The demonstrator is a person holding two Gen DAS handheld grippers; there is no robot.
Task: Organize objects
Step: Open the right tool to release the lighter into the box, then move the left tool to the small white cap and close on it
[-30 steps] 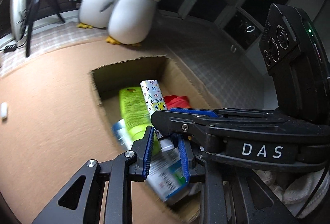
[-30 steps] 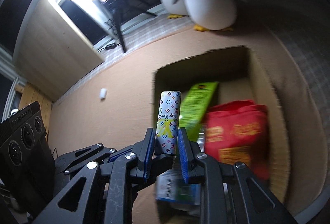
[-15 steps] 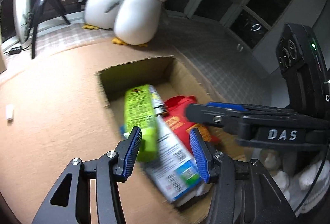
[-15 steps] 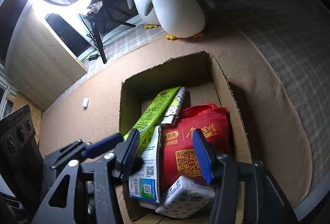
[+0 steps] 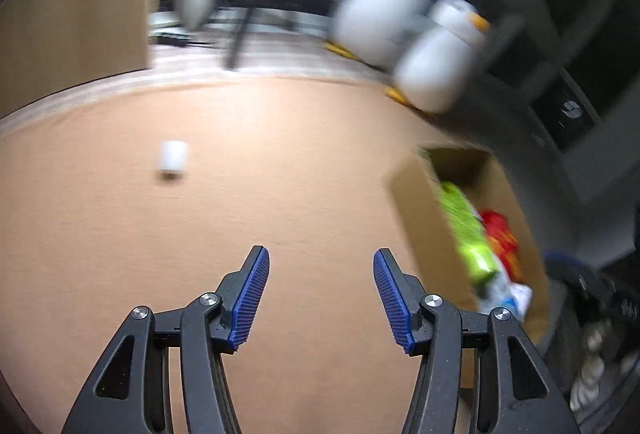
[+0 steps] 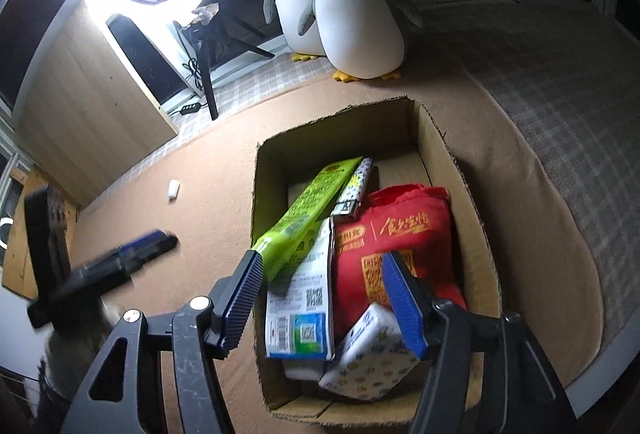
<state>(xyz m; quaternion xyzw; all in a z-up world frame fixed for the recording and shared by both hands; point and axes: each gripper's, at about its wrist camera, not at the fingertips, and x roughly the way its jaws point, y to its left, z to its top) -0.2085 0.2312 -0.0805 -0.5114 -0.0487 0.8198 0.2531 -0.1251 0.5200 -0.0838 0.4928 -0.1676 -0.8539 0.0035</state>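
Right tongs (image 6: 322, 298) opening, empty, above packed cardboard box (image 6: 448, 150).

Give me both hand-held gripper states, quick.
Left hand-held gripper: opening, nothing between its jaws, over bare mat.
Right hand-held gripper: opening, nothing held, above the cardboard box.

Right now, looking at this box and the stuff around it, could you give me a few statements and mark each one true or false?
1. The cardboard box holds a red bag. True.
2. A green packet leans inside the box. True.
3. The right gripper is gripping the patterned tube. False: nothing is between its opening fingers; the tube lies in the box.
4. Three plush penguins stand behind the box. False: there are two.
5. A small white object lies on the tan mat outside the box. True.
6. The left gripper holds a carton. False: it is empty, above bare mat.
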